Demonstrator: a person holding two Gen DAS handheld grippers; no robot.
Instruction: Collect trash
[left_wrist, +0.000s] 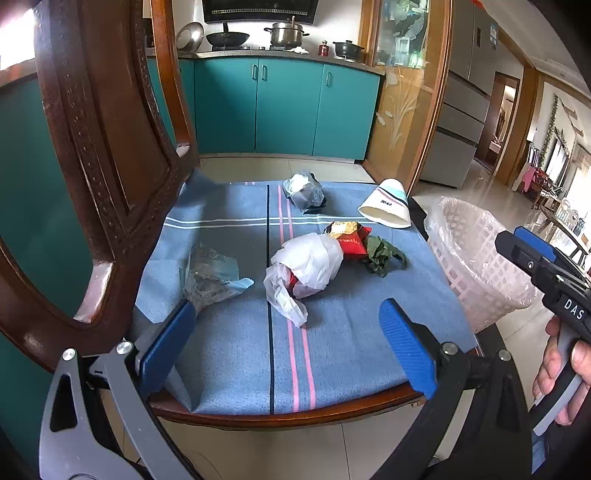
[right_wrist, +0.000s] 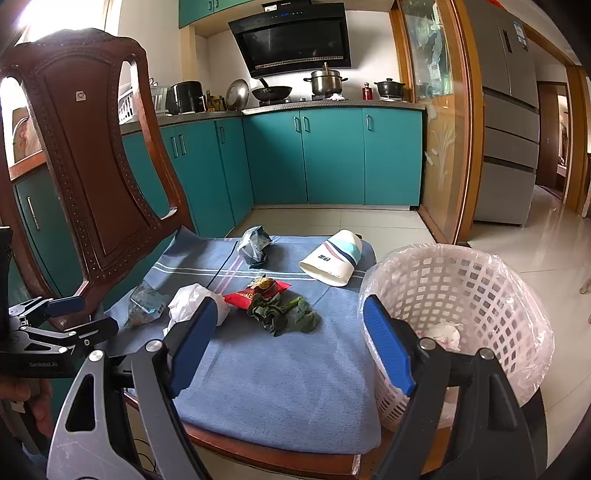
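Trash lies on a blue cloth (left_wrist: 229, 354) covering a chair seat: a white plastic bag (left_wrist: 310, 266) (right_wrist: 195, 301), a red snack wrapper (left_wrist: 351, 240) (right_wrist: 258, 290), green leaves (left_wrist: 384, 254) (right_wrist: 280, 312), a clear blue-printed wrapper (left_wrist: 210, 277) (right_wrist: 146, 304), a grey bag (left_wrist: 304, 192) (right_wrist: 255, 245) and a tipped paper cup (left_wrist: 386, 205) (right_wrist: 334, 260). A lined white basket (left_wrist: 476, 258) (right_wrist: 461, 295) stands at the right, holding a white wad (right_wrist: 443, 332). My left gripper (left_wrist: 288, 347) is open over the seat's front. My right gripper (right_wrist: 291, 347) is open, between seat and basket.
The chair's carved wooden back (left_wrist: 103, 155) (right_wrist: 85, 155) rises at the left. Teal kitchen cabinets (left_wrist: 280, 107) (right_wrist: 332, 155) stand behind, with pots on the counter. A wooden-framed glass door (right_wrist: 439, 122) and a fridge (right_wrist: 513, 122) are at the right. The floor is tiled.
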